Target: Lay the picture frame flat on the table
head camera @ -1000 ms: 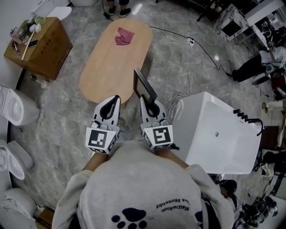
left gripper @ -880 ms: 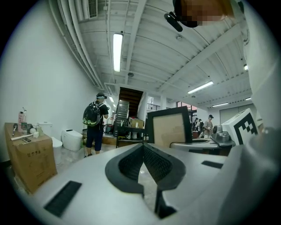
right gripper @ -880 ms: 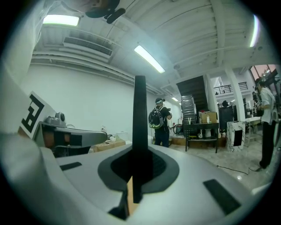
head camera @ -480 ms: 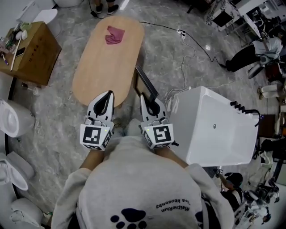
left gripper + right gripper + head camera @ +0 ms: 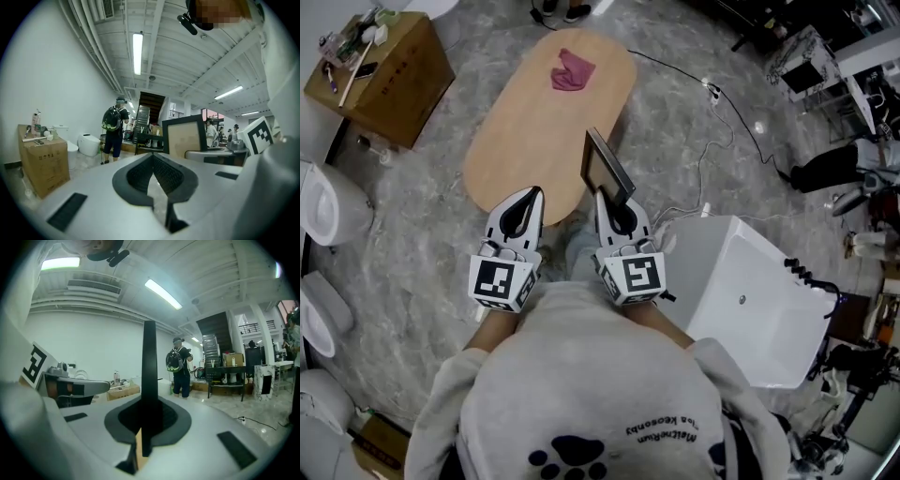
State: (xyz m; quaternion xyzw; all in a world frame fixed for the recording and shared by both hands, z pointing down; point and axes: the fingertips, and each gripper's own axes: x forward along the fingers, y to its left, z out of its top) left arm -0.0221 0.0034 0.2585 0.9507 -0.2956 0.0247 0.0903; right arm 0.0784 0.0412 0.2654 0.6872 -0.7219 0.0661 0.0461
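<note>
The picture frame [image 5: 605, 169], black-edged with a tan panel, stands upright in my right gripper [image 5: 614, 214], which is shut on its lower edge. It hangs over the near right edge of the oval wooden table [image 5: 534, 131]. In the right gripper view the frame [image 5: 149, 371] shows edge-on as a black bar rising from between the jaws. My left gripper [image 5: 523, 211] is shut with nothing in it, level with the right one and just left of it, above the table's near end. In the left gripper view the frame [image 5: 184, 137] stands to the right.
A pink cloth [image 5: 572, 71] lies at the table's far end. A cardboard box [image 5: 389, 70] stands far left, toilets [image 5: 333, 202] at the left, and a white bathtub [image 5: 759, 300] at the right. Cables [image 5: 712, 122] run over the floor. A person with a backpack [image 5: 114, 129] stands far off.
Both grippers have come closer to the table's near end, the right one carrying the upright frame. The bathtub has slid toward the lower right of the view.
</note>
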